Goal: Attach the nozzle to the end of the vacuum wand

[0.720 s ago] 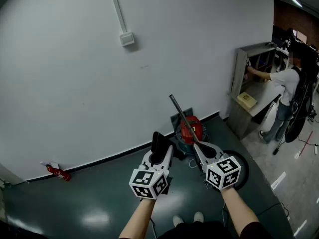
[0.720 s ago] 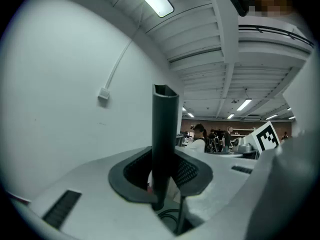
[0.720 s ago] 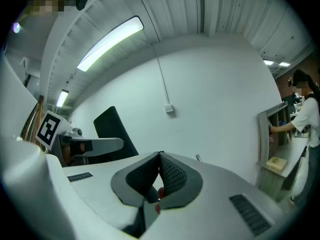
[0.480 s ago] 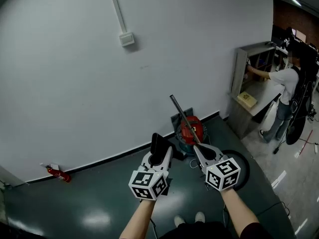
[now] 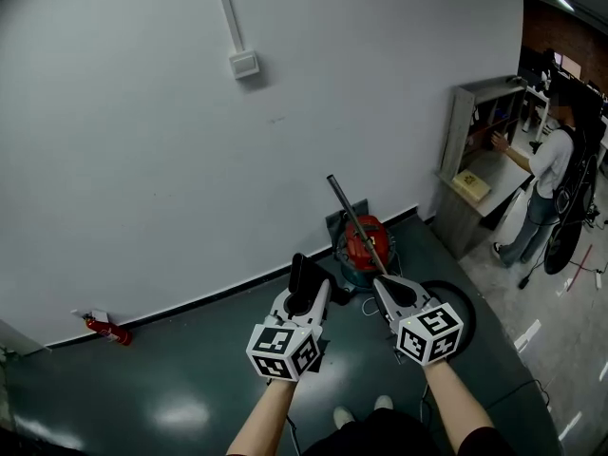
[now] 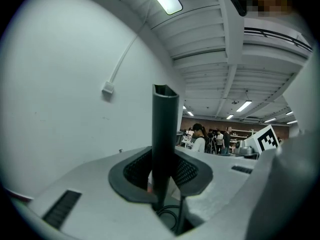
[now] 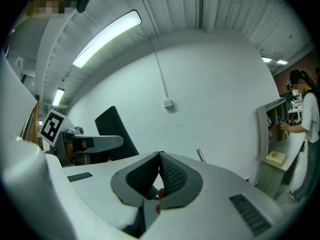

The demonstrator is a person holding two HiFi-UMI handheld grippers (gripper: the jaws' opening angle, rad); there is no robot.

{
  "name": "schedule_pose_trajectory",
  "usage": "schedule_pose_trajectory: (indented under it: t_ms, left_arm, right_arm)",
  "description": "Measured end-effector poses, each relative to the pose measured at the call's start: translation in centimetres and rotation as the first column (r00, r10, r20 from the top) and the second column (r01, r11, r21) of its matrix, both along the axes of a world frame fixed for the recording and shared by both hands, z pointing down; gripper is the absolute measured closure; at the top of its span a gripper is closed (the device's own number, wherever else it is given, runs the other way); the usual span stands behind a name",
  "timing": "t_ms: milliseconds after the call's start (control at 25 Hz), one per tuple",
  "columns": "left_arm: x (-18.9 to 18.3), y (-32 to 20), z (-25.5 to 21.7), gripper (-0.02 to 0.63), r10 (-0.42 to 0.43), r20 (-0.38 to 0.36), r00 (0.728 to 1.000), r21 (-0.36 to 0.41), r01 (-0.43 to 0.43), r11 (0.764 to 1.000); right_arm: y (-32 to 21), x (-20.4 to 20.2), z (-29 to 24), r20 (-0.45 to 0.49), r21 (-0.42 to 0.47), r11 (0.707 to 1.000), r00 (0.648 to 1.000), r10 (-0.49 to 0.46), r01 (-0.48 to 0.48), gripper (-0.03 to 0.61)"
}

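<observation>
A black flat nozzle (image 5: 298, 274) stands upright in my left gripper (image 5: 308, 298), whose pads are shut on its lower part. In the left gripper view the nozzle (image 6: 165, 129) rises between the jaws of the left gripper (image 6: 162, 173), open end on top. My right gripper (image 5: 390, 289) is shut at the lower end of the thin metal vacuum wand (image 5: 353, 218), which slants up and away from it. In the right gripper view, the right gripper (image 7: 159, 178) has its pads touching at the top, with a dark part pinched low between them. The wand's tip (image 7: 200, 155) shows beyond.
A red vacuum body (image 5: 362, 245) sits on the dark green floor by the white wall. A dark round object (image 5: 460, 304) lies right of my right gripper. A fire extinguisher (image 5: 106, 329) lies at the wall's foot, left. A person (image 5: 551, 164) stands at a grey shelf unit (image 5: 473, 150).
Both grippers keep their grips and places. The person at the shelf has drawn the arm back a little.
</observation>
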State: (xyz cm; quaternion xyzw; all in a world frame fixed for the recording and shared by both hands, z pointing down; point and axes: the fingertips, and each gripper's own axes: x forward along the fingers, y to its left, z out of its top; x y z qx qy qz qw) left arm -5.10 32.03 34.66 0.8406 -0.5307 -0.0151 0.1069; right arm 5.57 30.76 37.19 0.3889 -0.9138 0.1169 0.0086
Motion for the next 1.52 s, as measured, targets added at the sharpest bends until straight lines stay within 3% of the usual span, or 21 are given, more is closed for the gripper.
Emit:
schedule_pose_trajectory:
  t_ms: [320,1080,1520]
  left_arm:
    - [-0.9,-3.1,1.9,0.528,-0.012,-0.01,1.0,-0.046,0.011,0.999]
    - [-0.1,-16.5,4.7,0.528,-0.065,0.017,0.998,-0.104,0.066,0.992]
    - [-0.4,-20.5,5.3,0.528,-0.085,0.033,0.996,-0.116,0.088,0.989]
  right_arm:
    - [-3.1,-0.1,2.1,-0.013,-0.047,0.999,1.0,0.0,-0.001,0.56]
    - [-17.8,0.9,6.0,0.033,-0.142,0.988,0.998,-0.059,0.063,0.56]
    - [-21.8,1.1,7.5,0.045,-0.173,0.982,0.997,-0.066,0.073,0.56]
